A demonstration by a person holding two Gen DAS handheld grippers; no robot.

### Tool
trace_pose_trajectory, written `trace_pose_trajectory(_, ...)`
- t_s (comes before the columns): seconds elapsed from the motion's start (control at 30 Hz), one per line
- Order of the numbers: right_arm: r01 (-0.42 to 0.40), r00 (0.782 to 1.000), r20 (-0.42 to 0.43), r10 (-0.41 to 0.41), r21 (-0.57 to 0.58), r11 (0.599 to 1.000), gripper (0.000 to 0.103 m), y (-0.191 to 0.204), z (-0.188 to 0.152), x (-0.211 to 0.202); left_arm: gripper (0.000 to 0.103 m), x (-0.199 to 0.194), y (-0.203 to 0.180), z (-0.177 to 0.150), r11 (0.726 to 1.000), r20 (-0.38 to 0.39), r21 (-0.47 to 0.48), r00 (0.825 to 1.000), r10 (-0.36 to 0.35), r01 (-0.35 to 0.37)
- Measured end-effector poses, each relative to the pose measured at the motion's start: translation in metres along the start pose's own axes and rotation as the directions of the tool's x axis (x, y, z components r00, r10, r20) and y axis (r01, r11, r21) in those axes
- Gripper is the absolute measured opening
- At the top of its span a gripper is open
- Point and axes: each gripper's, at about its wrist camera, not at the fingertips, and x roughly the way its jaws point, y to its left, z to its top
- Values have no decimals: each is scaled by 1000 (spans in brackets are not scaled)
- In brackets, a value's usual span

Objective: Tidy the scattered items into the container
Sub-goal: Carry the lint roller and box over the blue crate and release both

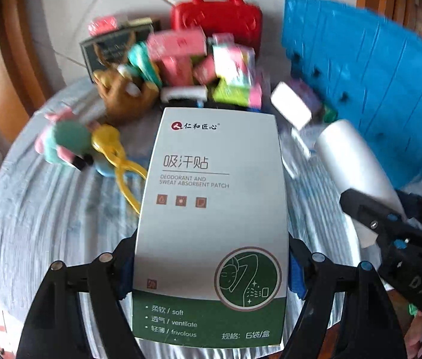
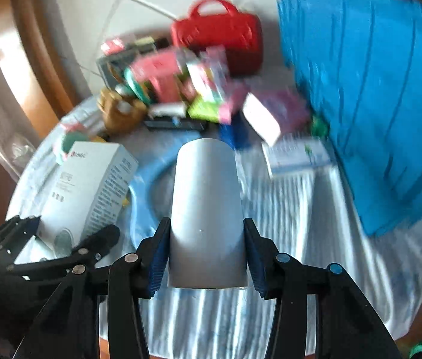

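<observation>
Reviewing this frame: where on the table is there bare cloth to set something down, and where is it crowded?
Bare striped cloth lies near the front edge, between the blue ring and the blue basket. Another free patch sits front left, below the yellow clip. The far side, before the red bag, is crowded with small boxes.

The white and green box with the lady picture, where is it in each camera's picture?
Left wrist view: white and green box fills the lower middle, held between the left gripper jaws.
Right wrist view: the same box sits at lower left, seen from its side.
Shared landmark: the red handbag, top middle in both.
</observation>
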Motion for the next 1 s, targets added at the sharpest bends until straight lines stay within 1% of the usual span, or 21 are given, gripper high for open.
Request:
trace_pose_trajectory(0.17, -16, 997, 81, 20, -53, 998, 46, 22, 26, -38, 76, -47, 13, 17, 999, 95, -37, 995, 16, -13)
trace_pose_trajectory(0.23, -30, 993, 111, 38, -72, 997, 46, 29, 34, -53, 76, -65, 15, 24, 999, 131, -49, 991, 14, -8)
trace_pose_trajectory(0.33, -26, 987, 157, 43, -105, 994, 46, 38, 48, -76, 76, -90, 17, 35, 997, 177, -79, 984, 12, 2)
trace_pose_trajectory(0.43, -25, 976, 214, 52, -129, 991, 46, 41, 64, -100, 76, -109, 13, 46, 996, 221, -88, 975, 19, 1)
trace_pose_trajectory(0.57, -21, 961, 272, 60, -146, 989, 46, 34, 81, -124, 76, -128, -6, 66, 997, 282, -83, 959, 12, 12)
trace_pose_trajectory(0.63, -8, 951, 305, 52, -146, 989, 46, 21, 93, -135, 76, -134, -21, 75, 997, 308, -73, 952, 1, 22)
trace_pose_trajectory(0.7, 13, 941, 337, 36, -142, 990, 46, 3, 104, -145, 76, -137, -44, 89, 998, 332, -50, 943, -13, 31)
trace_pose_trajectory(0.77, 38, 931, 365, 15, -139, 990, 46, -18, 118, -155, 76, -138, -74, 106, 999, 361, -27, 932, -29, 41)
trace_pose_trajectory(0.8, 53, 926, 377, 4, -139, 989, 46, -29, 124, -158, 76, -137, -89, 115, 999, 368, -21, 929, -35, 45)
trace_pose_trajectory(0.87, 86, 915, 403, -24, -136, 987, 46, -63, 142, -166, 76, -134, -126, 139, 998, 375, -9, 925, -59, 67)
trace_pose_trajectory(0.93, 94, 905, 424, -33, -124, 988, 46, -102, 162, -174, 76, -131, -164, 165, 997, 381, 0, 921, -76, 83)
trace_pose_trajectory(1.0, 134, 891, 447, -74, -105, 985, 46, -148, 186, -184, 76, -127, -206, 192, 994, 375, 32, 921, -108, 104)
